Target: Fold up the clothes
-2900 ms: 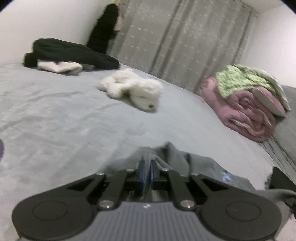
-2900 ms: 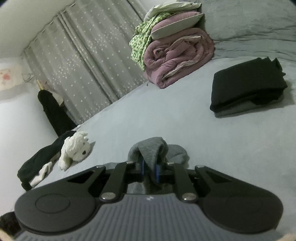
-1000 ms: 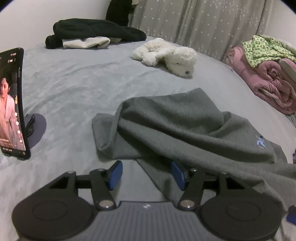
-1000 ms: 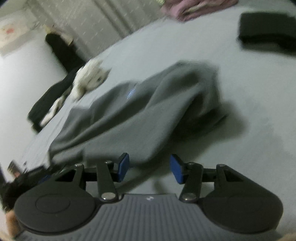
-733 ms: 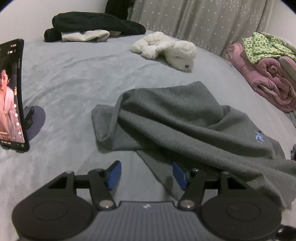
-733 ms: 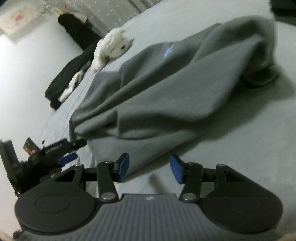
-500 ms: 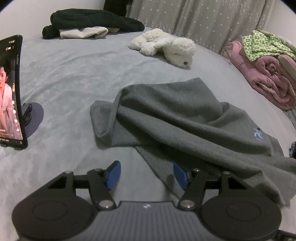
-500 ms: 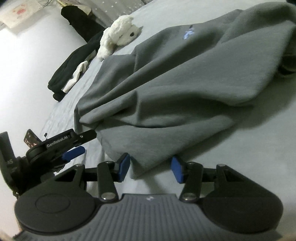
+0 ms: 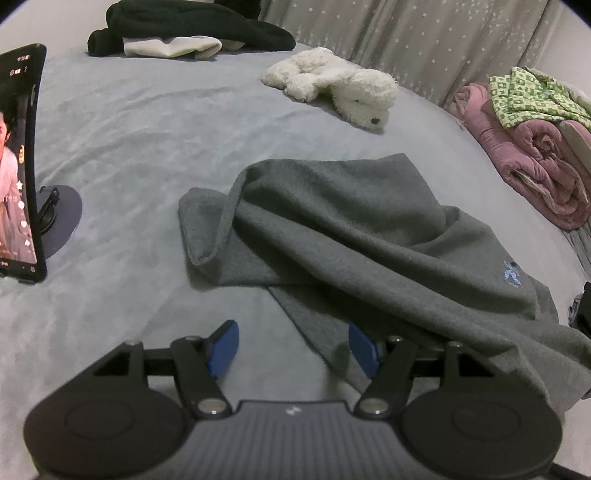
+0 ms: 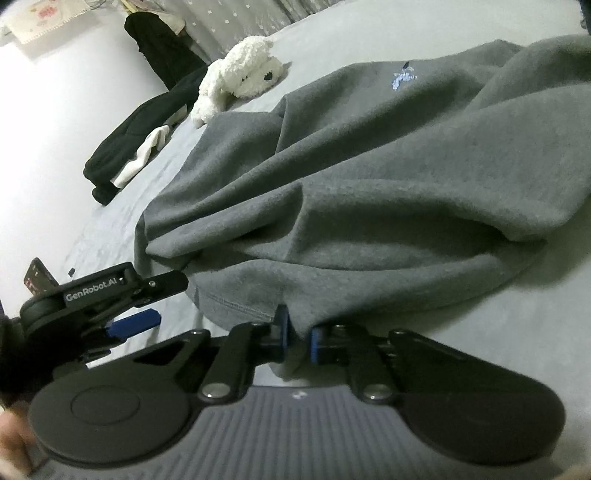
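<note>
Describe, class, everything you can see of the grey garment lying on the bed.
The grey garment looks like soft fleece, with a small blue embroidered logo and a stitched hem. It lies crumpled in loose folds on the grey bedspread. The right hand-held gripper has just closed on its near edge; the left hand-held gripper stands open at another edge, its pads not pressing it.

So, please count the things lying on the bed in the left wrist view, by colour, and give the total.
Grey: 1, the sweatshirt.
Black: 1, the garment.
White: 2, the plush dog and the cloth.
Pink: 1, the rolled quilt.
Green: 1, the patterned cloth.
Total: 6.
</note>
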A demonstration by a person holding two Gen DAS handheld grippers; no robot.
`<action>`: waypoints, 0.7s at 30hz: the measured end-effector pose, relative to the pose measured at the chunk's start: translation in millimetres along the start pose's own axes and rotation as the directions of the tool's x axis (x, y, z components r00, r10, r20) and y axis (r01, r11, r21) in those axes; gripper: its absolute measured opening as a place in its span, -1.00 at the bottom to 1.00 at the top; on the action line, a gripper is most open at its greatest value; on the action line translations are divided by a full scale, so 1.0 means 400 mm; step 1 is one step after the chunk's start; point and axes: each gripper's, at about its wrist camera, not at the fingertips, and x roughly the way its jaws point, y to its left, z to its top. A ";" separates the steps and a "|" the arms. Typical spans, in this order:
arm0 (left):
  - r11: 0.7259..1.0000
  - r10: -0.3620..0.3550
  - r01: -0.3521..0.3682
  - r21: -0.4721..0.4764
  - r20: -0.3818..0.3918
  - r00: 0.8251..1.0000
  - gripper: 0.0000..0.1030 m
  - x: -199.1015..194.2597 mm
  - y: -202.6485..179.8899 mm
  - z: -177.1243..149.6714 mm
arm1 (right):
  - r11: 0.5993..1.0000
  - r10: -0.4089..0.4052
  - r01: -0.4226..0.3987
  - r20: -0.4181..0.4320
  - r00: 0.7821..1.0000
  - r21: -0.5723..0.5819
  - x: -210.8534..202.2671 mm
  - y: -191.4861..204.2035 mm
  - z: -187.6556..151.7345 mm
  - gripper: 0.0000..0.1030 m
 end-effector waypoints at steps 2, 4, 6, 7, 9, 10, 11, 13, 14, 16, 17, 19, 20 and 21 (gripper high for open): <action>1.000 0.000 0.000 0.004 -0.002 1.000 0.31 0.000 0.004 0.001 | 1.000 0.005 -0.005 0.005 1.000 -0.011 -0.012 -0.002 0.001 -0.79; 1.000 0.002 -0.002 0.010 -0.003 1.000 0.31 -0.002 0.008 0.002 | 1.000 0.017 -0.017 0.006 1.000 -0.018 -0.030 -0.009 0.003 -0.80; 1.000 0.008 -0.008 0.012 -0.002 1.000 0.31 -0.004 0.014 0.003 | 0.999 0.027 -0.027 0.010 1.000 -0.023 -0.052 -0.016 0.007 -0.80; 1.000 0.010 -0.010 0.012 -0.001 1.000 0.31 -0.006 0.019 0.004 | 0.999 0.031 -0.031 0.014 0.999 -0.026 -0.065 -0.022 0.009 -0.81; 1.000 0.019 -0.019 0.013 0.004 1.000 0.31 -0.011 0.029 0.007 | 0.999 0.036 -0.036 0.024 0.999 -0.030 -0.092 -0.032 0.012 -0.81; 1.000 0.025 -0.025 0.012 0.007 1.000 0.31 -0.013 0.034 0.009 | 0.999 0.037 -0.036 0.031 0.999 -0.034 -0.106 -0.038 0.013 -0.81; 0.999 0.032 -0.032 0.010 0.010 0.999 0.31 -0.015 0.040 0.011 | 0.999 0.038 -0.036 0.038 0.999 -0.037 -0.119 -0.044 0.015 -0.81; 0.999 0.044 -0.044 0.006 0.012 0.999 0.31 -0.018 0.051 0.013 | 0.999 0.036 -0.034 0.058 0.998 -0.040 -0.151 -0.062 0.013 -0.81; 0.999 0.048 -0.048 0.005 0.012 0.999 0.31 -0.019 0.055 0.013 | 0.999 0.036 -0.034 0.067 0.997 -0.040 -0.165 -0.070 0.013 -0.81; 0.999 0.051 -0.051 0.008 0.010 0.999 0.31 -0.022 0.061 0.012 | 0.999 0.035 -0.033 0.085 0.996 -0.035 -0.195 -0.091 0.013 -0.81; 0.999 0.050 -0.050 0.010 0.008 0.999 0.31 -0.024 0.063 0.011 | 0.999 0.036 -0.033 0.093 0.995 -0.031 -0.207 -0.100 0.012 -0.81; 0.999 0.041 -0.041 0.013 0.003 0.999 0.31 -0.028 0.065 0.010 | 0.999 0.042 -0.040 0.107 0.993 -0.016 -0.237 -0.121 0.013 -0.81; 0.999 0.031 -0.031 0.012 -0.003 1.000 0.31 -0.031 0.066 0.008 | 0.999 0.045 -0.044 0.114 0.992 -0.009 -0.252 -0.132 0.014 -0.81; 1.000 0.019 -0.019 0.012 -0.009 1.000 0.31 -0.032 0.066 0.006 | 0.999 0.047 -0.047 0.120 0.992 -0.003 -0.266 -0.143 0.014 -0.81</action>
